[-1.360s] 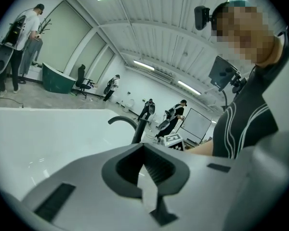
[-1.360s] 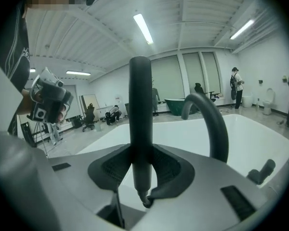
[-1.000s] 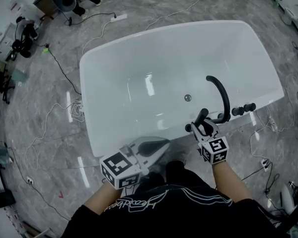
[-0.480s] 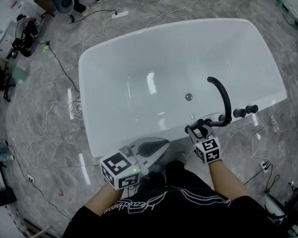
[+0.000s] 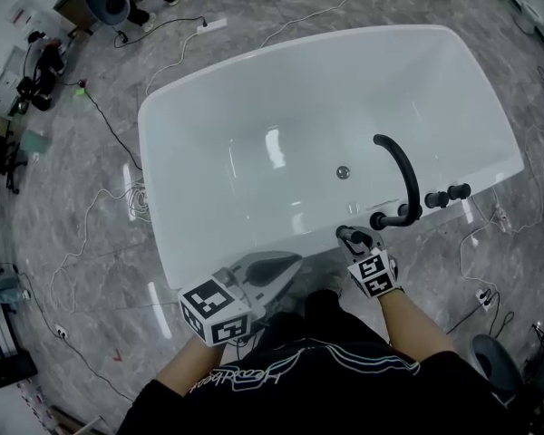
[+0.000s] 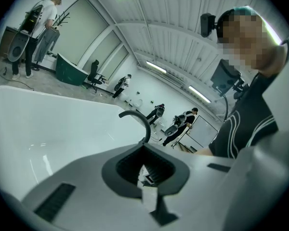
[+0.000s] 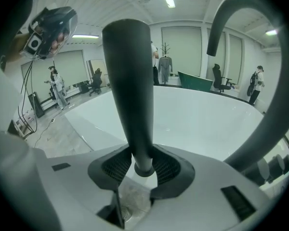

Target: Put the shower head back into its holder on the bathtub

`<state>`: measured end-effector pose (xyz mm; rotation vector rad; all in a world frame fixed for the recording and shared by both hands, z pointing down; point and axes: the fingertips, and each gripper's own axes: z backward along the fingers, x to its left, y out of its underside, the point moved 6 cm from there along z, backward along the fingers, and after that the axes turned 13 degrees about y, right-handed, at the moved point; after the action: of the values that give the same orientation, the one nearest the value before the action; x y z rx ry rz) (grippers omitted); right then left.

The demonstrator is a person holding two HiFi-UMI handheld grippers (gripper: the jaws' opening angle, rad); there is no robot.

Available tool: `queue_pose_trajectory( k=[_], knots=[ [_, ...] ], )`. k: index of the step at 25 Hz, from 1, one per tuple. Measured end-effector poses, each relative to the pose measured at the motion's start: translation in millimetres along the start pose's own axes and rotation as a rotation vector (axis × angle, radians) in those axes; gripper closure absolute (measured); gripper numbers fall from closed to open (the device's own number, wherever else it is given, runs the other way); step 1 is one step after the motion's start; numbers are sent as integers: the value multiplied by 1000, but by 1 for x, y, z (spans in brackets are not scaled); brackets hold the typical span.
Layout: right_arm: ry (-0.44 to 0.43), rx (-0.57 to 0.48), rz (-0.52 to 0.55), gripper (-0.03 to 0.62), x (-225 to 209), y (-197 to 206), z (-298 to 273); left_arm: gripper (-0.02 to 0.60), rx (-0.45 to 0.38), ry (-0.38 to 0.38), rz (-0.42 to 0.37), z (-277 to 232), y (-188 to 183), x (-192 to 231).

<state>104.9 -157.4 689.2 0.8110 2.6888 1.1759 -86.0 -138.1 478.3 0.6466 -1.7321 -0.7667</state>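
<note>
The black shower head [image 5: 348,236] is a tapered handle [image 7: 127,71] that stands up between the jaws of my right gripper [image 5: 357,246] [image 7: 142,171], which is shut on its lower end. It hangs just over the near rim of the white bathtub [image 5: 208,243], a little left of a short black fitting [image 5: 382,220] at the foot of the arched black faucet [image 5: 402,172] [image 7: 274,95]. Two black knobs [image 5: 448,195] sit to the faucet's right. My left gripper [image 5: 281,265] [image 6: 144,174] is shut and empty, near the rim at the lower left, with the faucet [image 6: 138,120] beyond it.
The tub's drain [image 5: 343,172] lies in its floor. Cables [image 5: 109,125] and a power strip [image 5: 212,25] trail over the grey marble floor around the tub. Equipment stands at the far left [image 5: 32,66]. Several people [image 6: 180,126] stand in the room behind.
My right gripper has come down and toward me with the shower head, from beside the faucet to just over the near rim. The left gripper has stayed put.
</note>
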Motion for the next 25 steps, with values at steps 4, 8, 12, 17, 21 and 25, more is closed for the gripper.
queue_pose_trajectory(
  k=[4, 8, 12, 17, 21, 25],
  knots=[
    [27, 12, 6, 456, 3, 2, -1, 577, 3, 7, 10, 5, 4, -2],
    [69, 25, -30, 454, 2, -1, 7, 577, 18, 35, 5, 9, 4, -9],
    [109, -6, -122, 439, -6, -7, 32, 577, 19, 40, -24, 17, 5, -19],
    [99, -100, -175, 437, 6, -32, 101, 577, 46, 96, -48, 24, 14, -48],
    [-12, -222, -270, 437, 30, -73, 175, 577, 60, 183, -122, 22, 2, -79],
    [-112, -346, -334, 467, 54, -103, 247, 577, 95, 255, -219, 22, -10, -114]
  ],
)
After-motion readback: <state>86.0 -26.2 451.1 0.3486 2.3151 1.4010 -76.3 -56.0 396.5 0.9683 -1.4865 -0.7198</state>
